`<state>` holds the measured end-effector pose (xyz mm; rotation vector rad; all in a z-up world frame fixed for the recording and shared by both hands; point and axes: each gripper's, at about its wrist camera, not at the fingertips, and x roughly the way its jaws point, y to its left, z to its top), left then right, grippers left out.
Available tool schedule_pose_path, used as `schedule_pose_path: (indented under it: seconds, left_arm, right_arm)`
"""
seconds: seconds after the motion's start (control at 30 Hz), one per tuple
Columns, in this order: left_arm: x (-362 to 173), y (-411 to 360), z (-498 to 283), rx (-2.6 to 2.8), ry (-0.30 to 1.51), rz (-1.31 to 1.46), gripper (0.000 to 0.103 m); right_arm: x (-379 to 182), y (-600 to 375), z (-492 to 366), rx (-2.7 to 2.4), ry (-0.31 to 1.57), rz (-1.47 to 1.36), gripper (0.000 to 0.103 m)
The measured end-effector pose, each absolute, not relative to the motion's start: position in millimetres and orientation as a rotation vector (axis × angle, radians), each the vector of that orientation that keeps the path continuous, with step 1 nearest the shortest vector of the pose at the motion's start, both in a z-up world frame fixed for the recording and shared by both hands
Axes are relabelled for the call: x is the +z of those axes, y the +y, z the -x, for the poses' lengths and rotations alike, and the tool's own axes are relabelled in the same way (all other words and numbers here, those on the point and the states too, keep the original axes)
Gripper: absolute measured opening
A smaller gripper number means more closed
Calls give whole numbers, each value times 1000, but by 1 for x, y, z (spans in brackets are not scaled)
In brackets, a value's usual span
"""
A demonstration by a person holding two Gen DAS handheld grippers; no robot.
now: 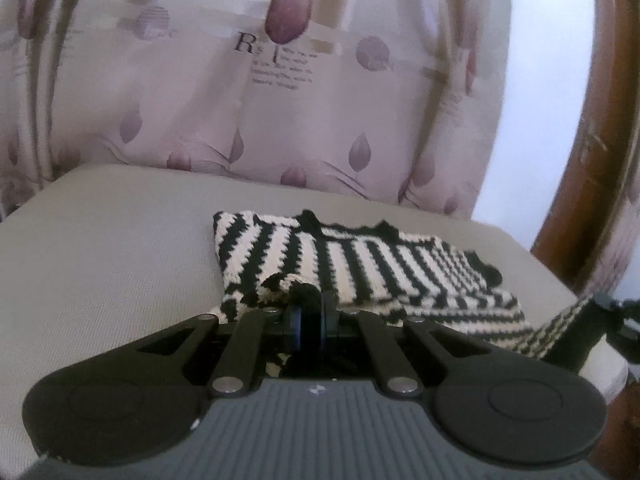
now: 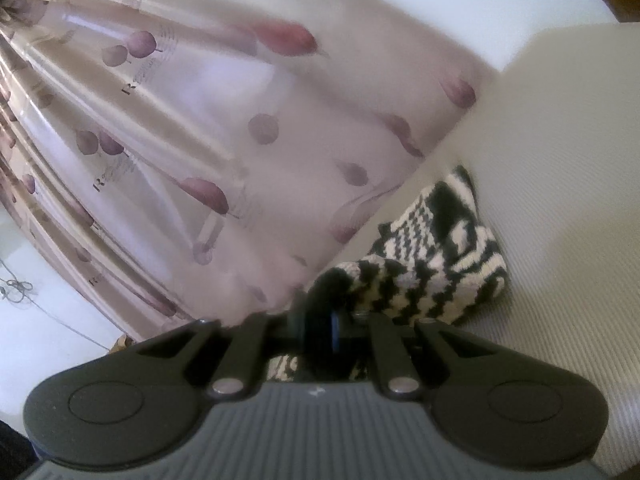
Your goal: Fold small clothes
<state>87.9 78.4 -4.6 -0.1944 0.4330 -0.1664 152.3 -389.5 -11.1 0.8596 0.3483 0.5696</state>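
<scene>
A small black-and-white striped knitted garment (image 1: 360, 268) lies on a beige cushioned surface (image 1: 112, 256). My left gripper (image 1: 312, 312) is shut on the garment's near left edge, the knit bunched at the fingertips. My right gripper (image 2: 320, 312) is shut on another edge of the same garment (image 2: 436, 264), lifting it so the knit hangs folded ahead of the jaws. The right gripper also shows at the far right of the left wrist view (image 1: 612, 312), holding the garment's corner.
A pale curtain (image 1: 260, 92) with purple tulip prints hangs behind the cushion's far edge. A dark wooden frame (image 1: 592, 184) curves up at the right. The curtain (image 2: 200, 140) fills the left of the right wrist view.
</scene>
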Motion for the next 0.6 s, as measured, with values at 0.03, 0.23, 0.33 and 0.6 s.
schedule_pose_path:
  seconds: [0.03,0.23,0.33,0.6]
  left_arm:
    - [-3,80,-91,-161,430,204,7]
    - [6,92,-111,-105,418,276,7]
    - [10,95,-125,-79,417,301,7]
    - [18,97,-179,-12,393,340,7]
  right_arm:
    - [-9,-390,-155,568,344,-860,12]
    - [0,-396,-177,558,326,-870,12]
    - [6,-399,-194,555,318,-877,12]
    - [19,-401,-257,530,318,-868,12]
